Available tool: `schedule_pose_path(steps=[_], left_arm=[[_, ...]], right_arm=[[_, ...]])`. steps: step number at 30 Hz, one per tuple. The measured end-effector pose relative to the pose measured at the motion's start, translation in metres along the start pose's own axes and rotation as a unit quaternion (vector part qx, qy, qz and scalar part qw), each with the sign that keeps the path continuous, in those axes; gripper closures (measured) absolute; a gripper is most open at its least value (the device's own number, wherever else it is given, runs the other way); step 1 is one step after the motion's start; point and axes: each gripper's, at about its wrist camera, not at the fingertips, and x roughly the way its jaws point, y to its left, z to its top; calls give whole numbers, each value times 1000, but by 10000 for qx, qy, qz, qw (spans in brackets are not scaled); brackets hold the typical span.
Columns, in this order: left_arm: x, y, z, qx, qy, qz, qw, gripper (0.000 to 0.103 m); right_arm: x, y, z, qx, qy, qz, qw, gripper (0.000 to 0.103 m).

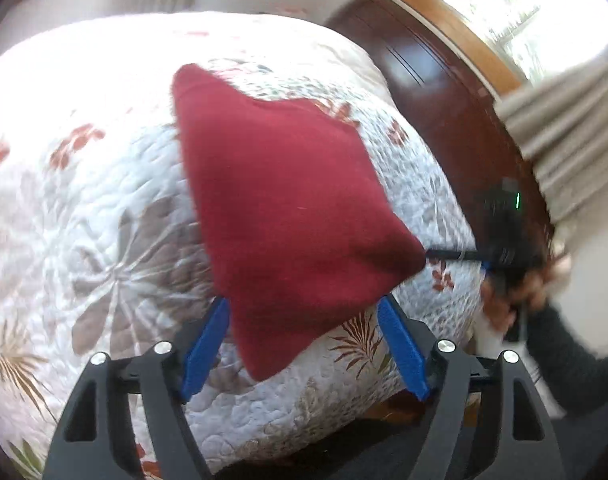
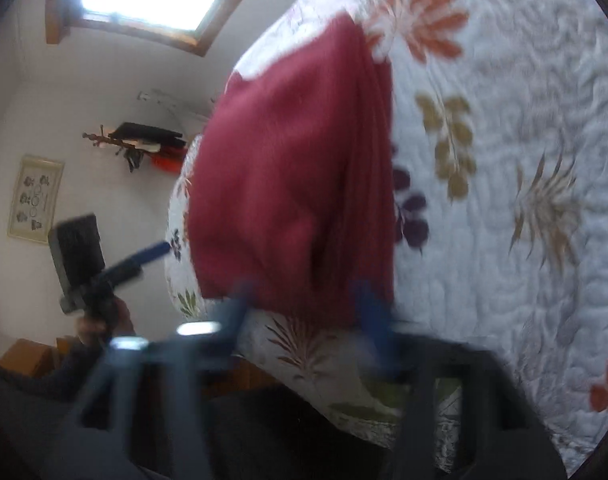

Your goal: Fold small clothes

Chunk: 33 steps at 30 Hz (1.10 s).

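Note:
A dark red cloth (image 1: pixel 292 208) lies folded on the floral quilt (image 1: pixel 104 208) near the bed's corner. My left gripper (image 1: pixel 304 320) is open, its blue fingers (image 1: pixel 208 340) standing either side of the cloth's near corner, and the fabric hides their tips. My right gripper (image 1: pixel 427 256) reaches in from the right, and its tip meets the cloth's right corner. In the blurred right wrist view the red cloth (image 2: pixel 288 184) fills the centre. There my right gripper (image 2: pixel 304 300) is open and straddles the cloth's near edge. My left gripper (image 2: pixel 164 246) points at the cloth from the left.
A dark wooden footboard (image 1: pixel 443 92) runs along the bed's right side, with a beige curtain (image 1: pixel 563 132) and a window (image 1: pixel 515 12) behind it. A person's hand (image 1: pixel 515 292) and dark sleeve hold the right gripper. The quilt (image 2: pixel 503 160) spreads wide beyond the cloth.

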Motion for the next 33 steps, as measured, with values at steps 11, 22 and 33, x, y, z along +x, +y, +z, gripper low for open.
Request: schedule_pose_path(steps=[11,22,33], left_arm=[[8,62,-7,-1431,-26,-760,9868,25],[43,73,2,-1807,-8,-1245,9756,24],[71,78,1,-2032,255,-1785,9624,17]], right_arm=[[-60,5,-7,-366,-703,-76,9968,62],[-3,-25,16,-371,65,266,9989,103],[-76,-90,86,777,-439,1499,9847,7]])
